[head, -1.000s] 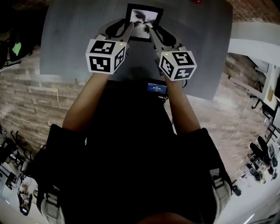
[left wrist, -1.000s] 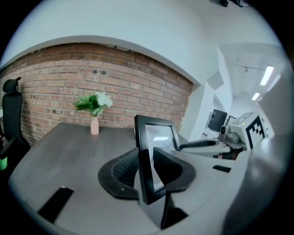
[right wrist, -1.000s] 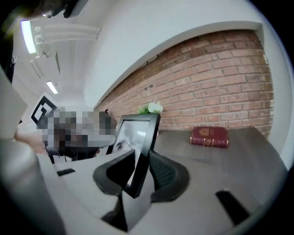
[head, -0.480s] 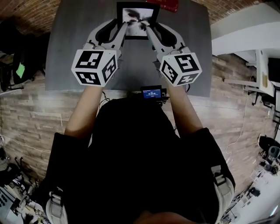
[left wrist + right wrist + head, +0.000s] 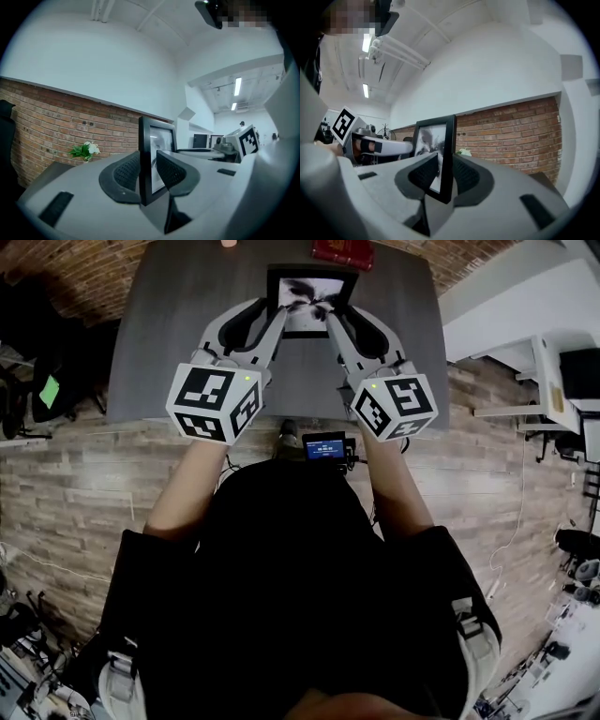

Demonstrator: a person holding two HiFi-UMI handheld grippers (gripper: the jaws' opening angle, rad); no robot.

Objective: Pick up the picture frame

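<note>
Left tongs (image 5: 277, 319) and right tongs (image 5: 334, 321) each pinch a side edge of the picture frame (image 5: 312, 296), at upper centre of the head view over the grey counter (image 5: 169, 334). Text on the small lit screen (image 5: 324, 447) below is too small to read. A red object (image 5: 343, 252) sits just above the frame's top edge, and bare counter flanks both sides.

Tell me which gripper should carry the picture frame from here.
Neither is better placed alone. The left gripper is shut on the picture frame's left edge and the right gripper on its right edge, both near the bottom. Carrying it with both together looks steadiest.
</note>
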